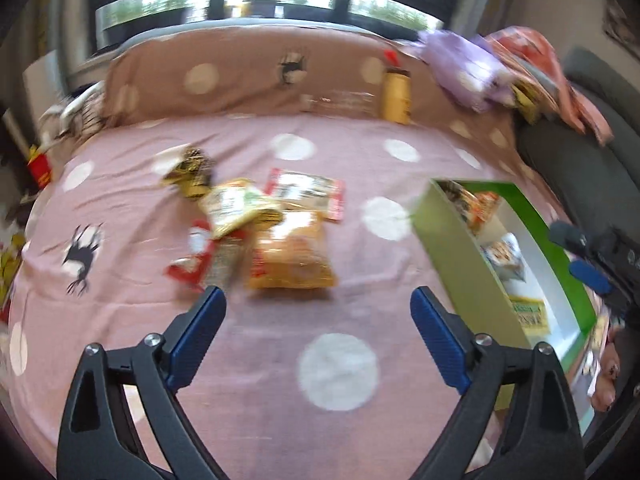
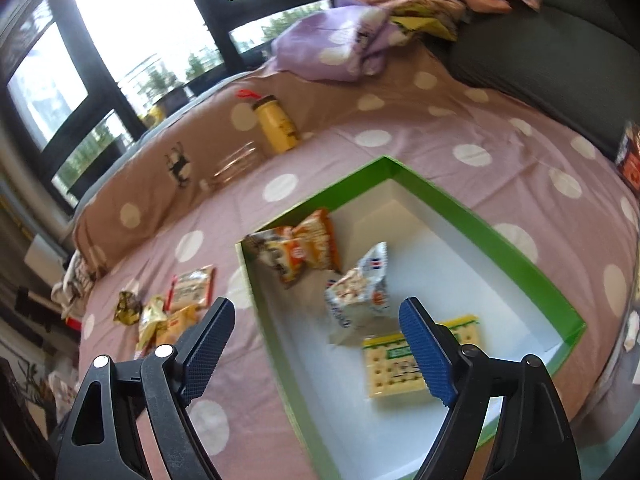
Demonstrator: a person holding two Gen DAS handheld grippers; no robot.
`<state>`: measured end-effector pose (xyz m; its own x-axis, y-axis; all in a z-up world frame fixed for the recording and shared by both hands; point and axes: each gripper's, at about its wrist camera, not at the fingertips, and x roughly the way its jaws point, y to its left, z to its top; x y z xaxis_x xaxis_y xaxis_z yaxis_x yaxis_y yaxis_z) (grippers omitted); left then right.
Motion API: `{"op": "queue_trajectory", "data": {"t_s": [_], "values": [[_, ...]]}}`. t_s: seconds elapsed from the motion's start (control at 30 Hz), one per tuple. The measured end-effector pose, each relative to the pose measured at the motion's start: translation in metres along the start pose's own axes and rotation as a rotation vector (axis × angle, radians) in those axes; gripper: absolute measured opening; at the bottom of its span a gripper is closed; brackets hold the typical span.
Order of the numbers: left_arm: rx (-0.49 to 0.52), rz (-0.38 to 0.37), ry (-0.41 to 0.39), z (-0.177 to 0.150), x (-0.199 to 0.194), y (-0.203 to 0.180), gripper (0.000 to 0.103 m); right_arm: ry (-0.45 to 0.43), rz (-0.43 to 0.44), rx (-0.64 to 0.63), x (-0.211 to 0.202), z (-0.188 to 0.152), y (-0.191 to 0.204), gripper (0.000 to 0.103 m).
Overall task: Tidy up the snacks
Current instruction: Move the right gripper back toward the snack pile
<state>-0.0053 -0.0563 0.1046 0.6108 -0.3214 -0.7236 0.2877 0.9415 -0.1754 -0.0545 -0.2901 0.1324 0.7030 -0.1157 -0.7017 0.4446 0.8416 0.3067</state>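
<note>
A pile of snack packets lies on the pink dotted bedspread: an orange packet [image 1: 292, 256], a yellow-white one [image 1: 236, 208], a red-white one [image 1: 308, 192], a red one [image 1: 192, 256] and a black-gold one [image 1: 190, 172]. My left gripper [image 1: 318, 300] is open and empty, just short of the orange packet. A green box with a white inside [image 2: 516, 256] stands to the right and holds an orange packet [image 2: 308, 248], a white-blue packet [image 2: 360, 296] and a yellow cracker pack [image 2: 396, 364]. My right gripper [image 2: 316, 312] is open and empty above the box's left wall.
A yellow bottle [image 1: 396, 96] and a clear jar [image 2: 236, 164] stand by the brown bolster at the far edge. Purple and orange cloths [image 1: 472, 68] are heaped at the back right beside a dark couch [image 2: 540, 52]. The right gripper also shows in the left wrist view [image 1: 588, 256].
</note>
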Motion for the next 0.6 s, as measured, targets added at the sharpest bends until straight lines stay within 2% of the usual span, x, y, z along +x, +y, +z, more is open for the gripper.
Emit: {"op": "queue_trajectory", "data": {"t_s": [0.1, 0.17, 0.27, 0.3, 0.43, 0.53, 0.6], "values": [[-0.103, 0.080, -0.012, 0.002, 0.005, 0.040, 0.095, -0.037, 0.002, -0.091, 0.002, -0.007, 0.031, 0.086], [-0.130, 0.105, -0.009, 0.004, 0.008, 0.053, 0.095, -0.054, 0.010, -0.140, 0.003, -0.011, 0.049, 0.086], [-0.171, 0.119, -0.017, 0.003, 0.008, 0.075, 0.095, -0.043, 0.096, -0.166, 0.008, -0.019, 0.069, 0.086], [-0.185, 0.132, -0.014, 0.002, 0.009, 0.081, 0.095, -0.020, 0.133, -0.170, 0.013, -0.021, 0.077, 0.086], [-0.263, 0.168, 0.020, -0.002, 0.012, 0.107, 0.095, 0.081, 0.186, -0.200, 0.035, -0.030, 0.105, 0.086], [-0.285, 0.194, 0.031, -0.004, 0.015, 0.117, 0.095, 0.204, 0.244, -0.223, 0.064, -0.034, 0.133, 0.086], [-0.286, 0.209, 0.049, -0.005, 0.018, 0.119, 0.095, 0.258, 0.246, -0.238, 0.081, -0.035, 0.148, 0.086]]}}
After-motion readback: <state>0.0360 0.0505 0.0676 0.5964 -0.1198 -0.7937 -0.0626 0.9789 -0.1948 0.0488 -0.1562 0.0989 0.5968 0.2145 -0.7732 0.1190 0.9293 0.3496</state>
